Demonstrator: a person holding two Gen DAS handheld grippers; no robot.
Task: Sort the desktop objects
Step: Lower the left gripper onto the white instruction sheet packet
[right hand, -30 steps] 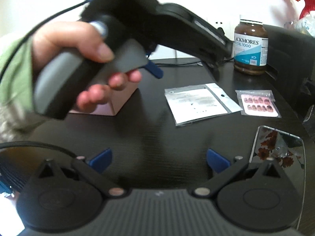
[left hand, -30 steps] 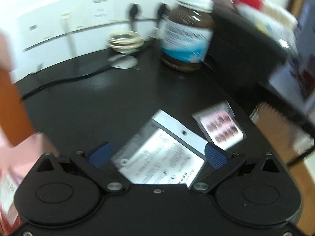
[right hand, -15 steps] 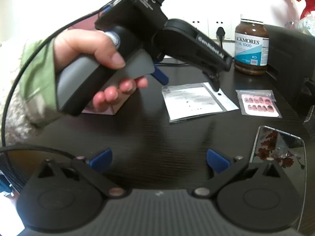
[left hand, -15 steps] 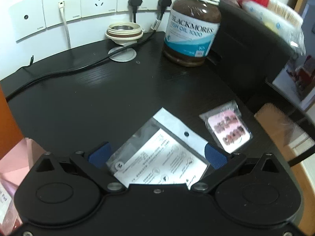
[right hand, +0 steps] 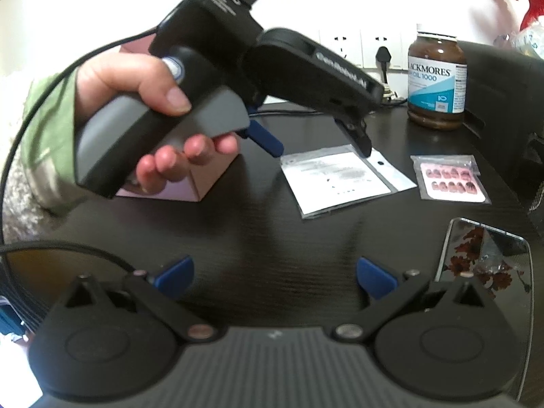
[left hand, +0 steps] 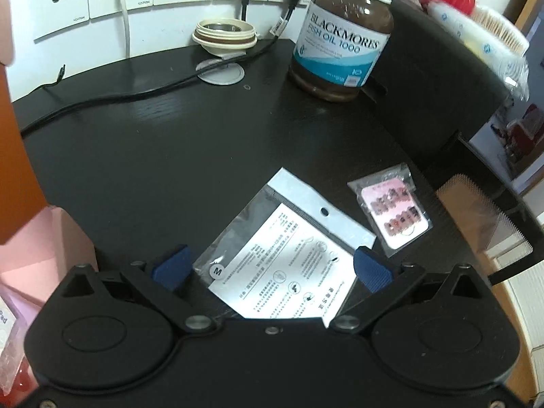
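A clear flat packet (left hand: 282, 255) with a white printed sheet inside lies on the black desk (left hand: 190, 156). My left gripper (left hand: 272, 268) is open and straddles the packet's near end, one blue pad on each side. The right wrist view shows a hand holding the left gripper (right hand: 316, 142) tilted down over the packet (right hand: 343, 180), with its right finger tip at the packet's far edge. A small packet of pink nail stickers (left hand: 394, 210) (right hand: 448, 180) lies just right of it. My right gripper (right hand: 274, 275) is open over bare desk, holding nothing.
A brown fish oil bottle (left hand: 343, 34) (right hand: 437, 85) stands at the back right beside a black box (left hand: 438, 78). A pink box (left hand: 44, 255) (right hand: 190, 187) sits at the left. A round cream lid (left hand: 224, 32) and a black cable (left hand: 136, 93) lie by the wall sockets. A mirror-like slab (right hand: 482, 265) lies front right.
My left gripper has swung and settled lower over the clear packet, so the bottle and sockets now look nearer and sharp. The right gripper has stayed put.
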